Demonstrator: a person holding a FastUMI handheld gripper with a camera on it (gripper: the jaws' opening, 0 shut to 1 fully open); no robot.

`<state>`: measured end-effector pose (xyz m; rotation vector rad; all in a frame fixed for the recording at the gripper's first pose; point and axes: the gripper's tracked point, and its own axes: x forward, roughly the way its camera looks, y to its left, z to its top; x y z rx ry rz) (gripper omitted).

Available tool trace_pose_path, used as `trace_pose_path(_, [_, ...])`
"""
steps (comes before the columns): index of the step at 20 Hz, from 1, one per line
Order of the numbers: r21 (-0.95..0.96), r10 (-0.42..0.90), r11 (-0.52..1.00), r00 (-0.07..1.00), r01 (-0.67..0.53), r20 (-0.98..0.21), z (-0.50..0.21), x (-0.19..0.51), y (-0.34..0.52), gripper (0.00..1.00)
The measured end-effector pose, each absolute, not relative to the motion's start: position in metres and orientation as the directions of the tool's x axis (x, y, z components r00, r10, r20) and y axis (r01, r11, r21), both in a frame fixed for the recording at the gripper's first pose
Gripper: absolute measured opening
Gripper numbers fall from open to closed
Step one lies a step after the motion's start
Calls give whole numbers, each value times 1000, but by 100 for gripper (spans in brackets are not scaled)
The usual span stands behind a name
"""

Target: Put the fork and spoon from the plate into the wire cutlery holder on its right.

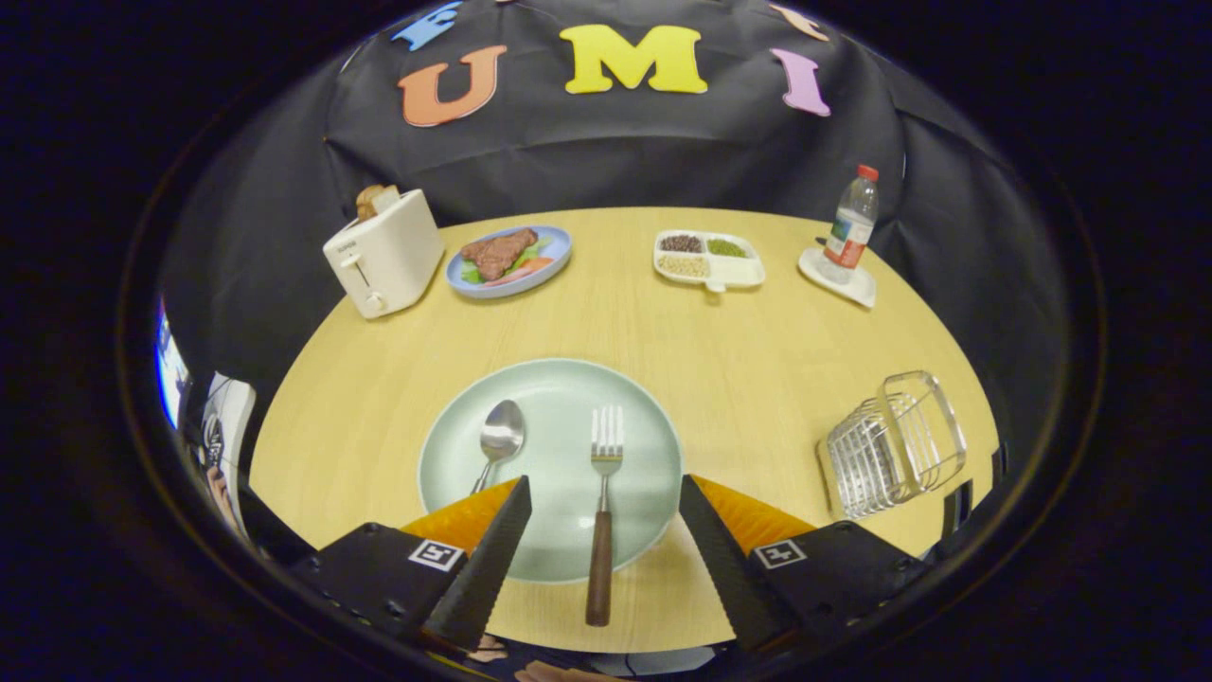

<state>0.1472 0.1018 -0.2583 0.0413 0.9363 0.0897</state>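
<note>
A pale green plate (568, 398) lies on the wooden table just ahead of my fingers. On it rests a fork (602, 516) with a brown wooden handle, tines pointing away, its handle running back between my fingers over the plate's near rim. A metal spoon (499, 438) lies on the plate's left half, its handle passing behind my left finger (488, 559). My gripper (604, 494) is open, hovering above the plate's near edge with the fork between the fingers, untouched. The wire cutlery holder (890, 445) stands to the right of the plate.
At the table's far side stand a white toaster (383, 251) with bread, a blue plate of steak and vegetables (508, 259), a white divided dish of grains (708, 259), and a water bottle (850, 225) on a white coaster. Bare tabletop separates plate and holder.
</note>
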Motion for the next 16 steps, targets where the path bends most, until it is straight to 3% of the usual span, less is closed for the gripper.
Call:
trace_pose_path(7, [138,125,990,444,-4,-887,-284,143,111,92])
trace_pose_path(16, [71,44,995,315,75,-948,-308,146,106,35])
